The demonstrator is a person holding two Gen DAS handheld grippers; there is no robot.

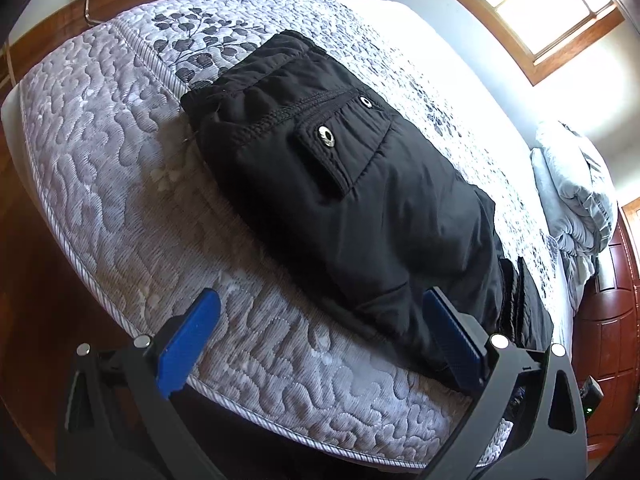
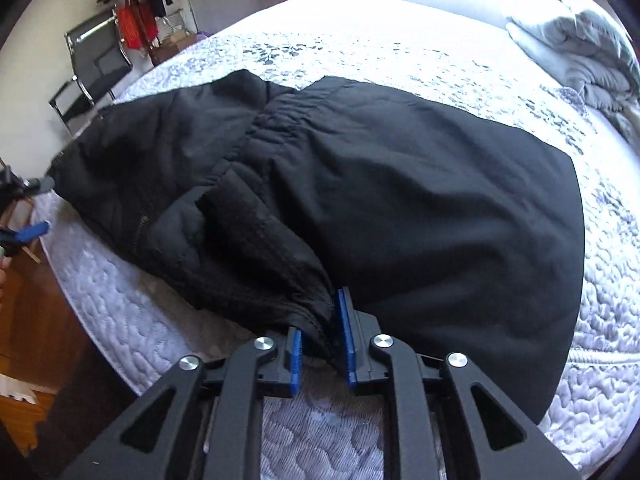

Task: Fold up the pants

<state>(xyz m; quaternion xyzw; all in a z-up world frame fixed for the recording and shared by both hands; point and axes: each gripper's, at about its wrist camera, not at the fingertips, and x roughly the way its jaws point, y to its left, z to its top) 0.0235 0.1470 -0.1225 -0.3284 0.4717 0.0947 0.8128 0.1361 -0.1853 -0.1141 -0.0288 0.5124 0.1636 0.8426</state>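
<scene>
Black pants [image 1: 344, 200] lie folded over on a quilted grey mattress [image 1: 120, 184], with a pocket flap and two metal snaps facing up. My left gripper [image 1: 320, 340] is open at the near edge of the pants and holds nothing; its right pad sits over the cloth. In the right wrist view the pants [image 2: 400, 200] spread across the bed. My right gripper [image 2: 320, 340] is shut on a bunched edge of the pants near the front mattress edge. The left gripper [image 2: 28, 232] shows at the far left there.
A bundled grey duvet [image 1: 576, 196] lies at the head of the bed, also in the right wrist view [image 2: 580, 40]. A black metal chair [image 2: 96, 64] and hanging clothes stand beyond the bed. Wooden floor [image 1: 40, 280] surrounds the mattress.
</scene>
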